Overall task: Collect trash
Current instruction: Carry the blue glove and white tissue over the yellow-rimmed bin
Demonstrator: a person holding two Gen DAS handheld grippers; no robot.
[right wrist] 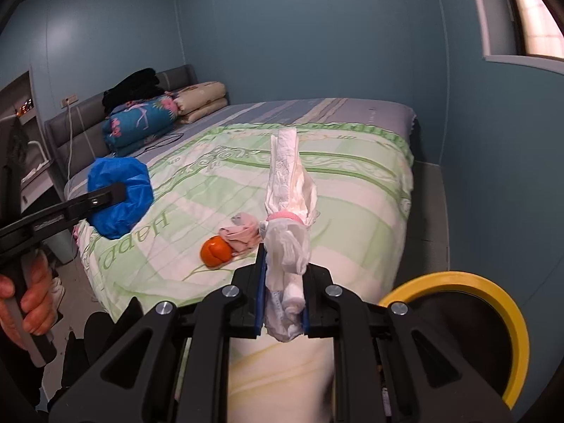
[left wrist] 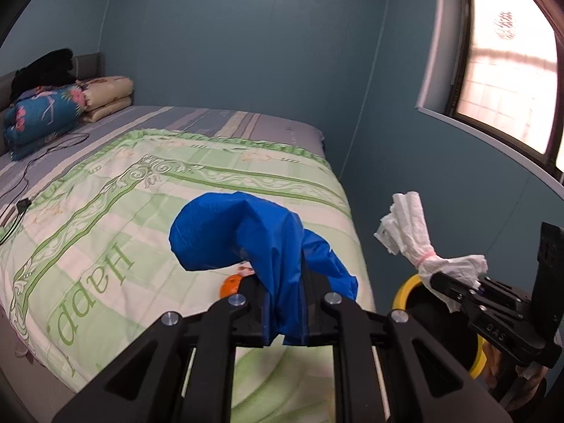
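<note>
**Both hands loaded, bin just to the right**

Right now you are carrying one piece of trash in each hand. Your left gripper (left wrist: 285,303) is pinching a crumpled blue plastic bag (left wrist: 243,232) with its fingers fully closed on it, so the bag is bulging out ahead of the tips above the bed (left wrist: 105,190). Your right gripper (right wrist: 283,299) is clamping a white tissue bundle (right wrist: 287,208) (tied round the middle with a pink band), its fingers nearly together with only the wad between them. Both are being held clear of the quilt, probably so nothing drags. The yellow-rimmed bin (right wrist: 507,303) is sitting just beside the bed's corner, near your right hand, which is likely why you are angling that way. An orange (right wrist: 215,251) and a pink cloth scrap (right wrist: 241,234) are still lying on the quilt, touching each other, waiting for another pass.
</note>
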